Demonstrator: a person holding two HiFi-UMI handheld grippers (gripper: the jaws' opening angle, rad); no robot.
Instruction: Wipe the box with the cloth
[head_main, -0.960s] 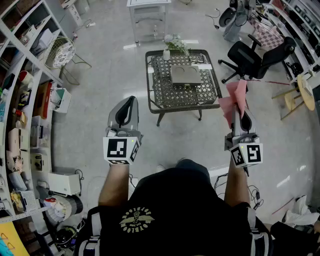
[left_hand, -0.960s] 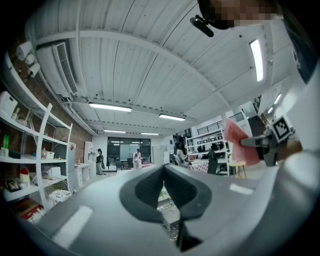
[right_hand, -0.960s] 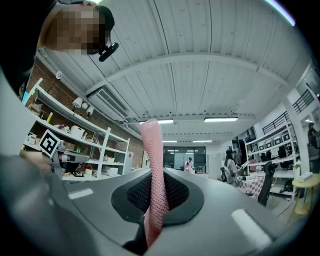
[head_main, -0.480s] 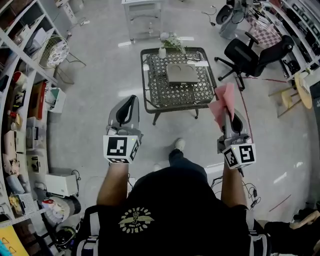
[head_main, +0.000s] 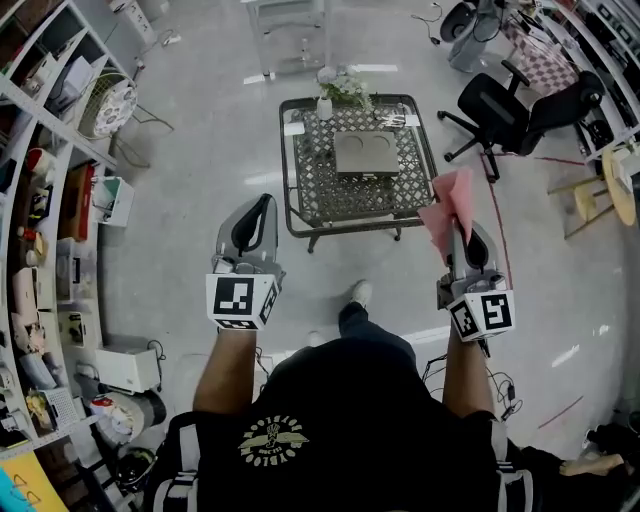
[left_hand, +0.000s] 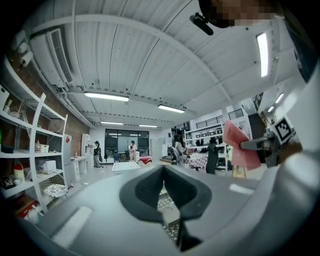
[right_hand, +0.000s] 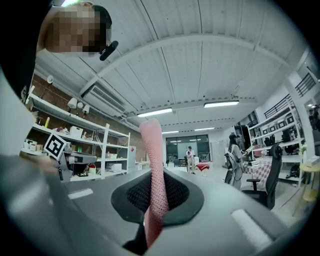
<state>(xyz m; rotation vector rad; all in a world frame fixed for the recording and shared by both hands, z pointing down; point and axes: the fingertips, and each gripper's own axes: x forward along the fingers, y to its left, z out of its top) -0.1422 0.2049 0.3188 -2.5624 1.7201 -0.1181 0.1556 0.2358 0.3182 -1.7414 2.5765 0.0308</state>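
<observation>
Pink cloth (head_main: 449, 205) stays pinched in right claw (head_main: 464, 233) (box (head_main: 365, 153) still untouched).

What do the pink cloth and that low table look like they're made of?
The cloth looks like soft, matte knitted fabric; a fine mesh texture shows. The table is probably dark metal: open lattice top, thin legs.

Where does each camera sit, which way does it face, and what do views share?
Head view: on the person's head, facing steeply down at black lattice table and flat grey box; forearms show.
Left gripper view: on left gripper, along its shut jaws toward the ceiling.
Right gripper view: on right gripper, along jaws shut on pink mesh cloth.
All three show that cloth.
</observation>
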